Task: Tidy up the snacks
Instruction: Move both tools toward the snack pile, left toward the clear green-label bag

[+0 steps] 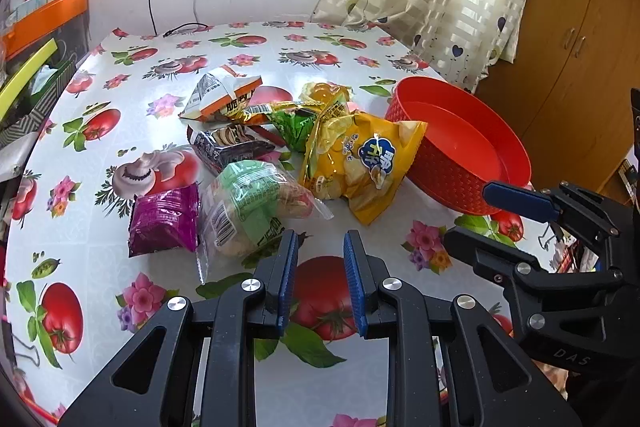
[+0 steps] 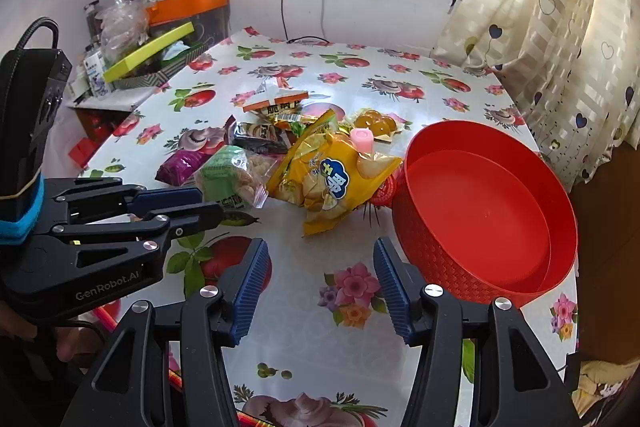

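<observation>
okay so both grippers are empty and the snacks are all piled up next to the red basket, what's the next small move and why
Probably ease the right gripper forward to the yellow chip bag. Its jaws are open with nothing in them, that bag lies nearest, leaning against the empty red basket, so it looks like the shortest transfer.

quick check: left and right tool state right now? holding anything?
Left tool: open, holding nothing, above the table near the snack pile.
Right tool: open, holding nothing.
</observation>
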Available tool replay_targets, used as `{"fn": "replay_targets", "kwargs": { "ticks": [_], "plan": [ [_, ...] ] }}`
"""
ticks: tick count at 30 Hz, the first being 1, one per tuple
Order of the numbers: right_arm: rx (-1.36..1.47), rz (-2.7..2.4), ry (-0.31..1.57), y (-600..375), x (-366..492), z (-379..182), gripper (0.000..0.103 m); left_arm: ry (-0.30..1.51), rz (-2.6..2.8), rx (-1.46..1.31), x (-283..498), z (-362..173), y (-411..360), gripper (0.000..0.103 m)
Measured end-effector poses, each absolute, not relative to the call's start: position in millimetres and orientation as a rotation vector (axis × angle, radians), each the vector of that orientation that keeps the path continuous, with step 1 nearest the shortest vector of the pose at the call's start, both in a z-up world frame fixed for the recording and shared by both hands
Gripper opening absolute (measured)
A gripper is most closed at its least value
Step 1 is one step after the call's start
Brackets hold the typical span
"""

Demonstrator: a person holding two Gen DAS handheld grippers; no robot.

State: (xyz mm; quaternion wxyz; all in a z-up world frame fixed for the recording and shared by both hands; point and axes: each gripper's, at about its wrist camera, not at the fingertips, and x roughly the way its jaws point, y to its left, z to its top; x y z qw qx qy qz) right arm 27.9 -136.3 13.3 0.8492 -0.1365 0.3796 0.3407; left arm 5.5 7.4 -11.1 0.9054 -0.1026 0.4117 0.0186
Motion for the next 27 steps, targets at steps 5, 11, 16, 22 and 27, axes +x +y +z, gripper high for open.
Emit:
{"fn": "replay_targets", "kwargs": {
  "ticks": [5,11,16,22,27],
  "plan": [
    [-0.289,0.722,0.797,-135,29,14,0.053,0.861,0.032,-0.211,7,-11,8,0.025],
    [-0.304,0.732,0.794,-128,33,17,0.053,0.859,0.032,-0.219,9,-9,13,0.025],
    [-0.317,0.737,0.794,-119,38,21,0.054,0.857,0.019,-0.221,12,-7,18,0.025],
    [-0.332,0.744,0.793,-114,44,24,0.055,0.863,0.011,-0.229,18,-7,23,0.025],
    [-0.348,0.747,0.804,-108,48,23,0.055,0.861,0.006,-0.234,21,-8,27,0.025]
  ]
}}
